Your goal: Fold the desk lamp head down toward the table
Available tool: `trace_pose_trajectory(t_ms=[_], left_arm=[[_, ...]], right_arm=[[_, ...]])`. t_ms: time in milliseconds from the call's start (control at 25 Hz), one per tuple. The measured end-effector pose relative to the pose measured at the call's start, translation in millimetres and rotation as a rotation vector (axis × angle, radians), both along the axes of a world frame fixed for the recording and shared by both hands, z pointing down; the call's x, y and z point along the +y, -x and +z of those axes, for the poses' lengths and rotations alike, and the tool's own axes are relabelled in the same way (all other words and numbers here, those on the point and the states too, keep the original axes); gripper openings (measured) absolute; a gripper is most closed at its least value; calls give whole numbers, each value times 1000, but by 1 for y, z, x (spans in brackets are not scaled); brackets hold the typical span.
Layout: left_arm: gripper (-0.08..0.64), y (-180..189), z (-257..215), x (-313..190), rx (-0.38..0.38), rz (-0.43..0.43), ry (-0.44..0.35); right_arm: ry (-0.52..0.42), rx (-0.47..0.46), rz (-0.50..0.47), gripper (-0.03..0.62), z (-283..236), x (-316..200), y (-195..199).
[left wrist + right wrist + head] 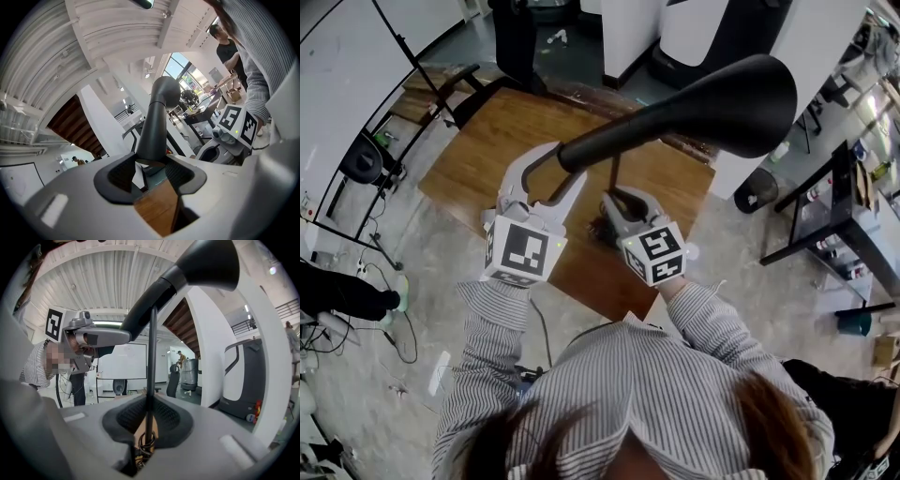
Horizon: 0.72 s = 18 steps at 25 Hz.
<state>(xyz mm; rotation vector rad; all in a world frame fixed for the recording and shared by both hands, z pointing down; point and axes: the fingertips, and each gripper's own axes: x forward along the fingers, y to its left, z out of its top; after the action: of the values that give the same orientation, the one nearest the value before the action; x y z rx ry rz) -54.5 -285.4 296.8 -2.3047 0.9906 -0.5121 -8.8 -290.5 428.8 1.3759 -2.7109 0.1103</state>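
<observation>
A black desk lamp stands on the wooden table (487, 141). Its cone-shaped head (741, 98) sits high at the right, and its tapered neck (609, 136) slopes down to the left. My left gripper (565, 161) is shut on the narrow end of that neck (154, 126), with a pad on each side of it. A thin upright pole (614, 178) runs down to the lamp's base and coiled cable (602, 230). My right gripper (616, 199) is shut on this pole (150, 362) low down. The head (206, 261) shows above.
A black office chair (366, 159) stands left of the table, and a dark round bin (757, 187) and a black metal rack (844, 216) stand to the right. Cables lie on the floor at the left. My own striped sleeves fill the near edge.
</observation>
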Motion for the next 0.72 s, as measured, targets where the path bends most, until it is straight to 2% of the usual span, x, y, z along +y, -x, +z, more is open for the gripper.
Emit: trace_pose_trajectory(t_ms=[160, 280, 480, 720], left_arm=[[207, 2, -9, -1, -57, 8, -46], [207, 1, -14, 2, -120, 35, -49], [207, 5, -33, 5, -278, 83, -113], [207, 4, -48, 5, -454, 147, -152]], right_arm=[[0, -4, -1, 41, 0, -2, -1], [1, -4, -2, 41, 0, -2, -2], [2, -2, -3, 41, 1, 0, -1], [2, -1, -7, 41, 1, 0, 0]])
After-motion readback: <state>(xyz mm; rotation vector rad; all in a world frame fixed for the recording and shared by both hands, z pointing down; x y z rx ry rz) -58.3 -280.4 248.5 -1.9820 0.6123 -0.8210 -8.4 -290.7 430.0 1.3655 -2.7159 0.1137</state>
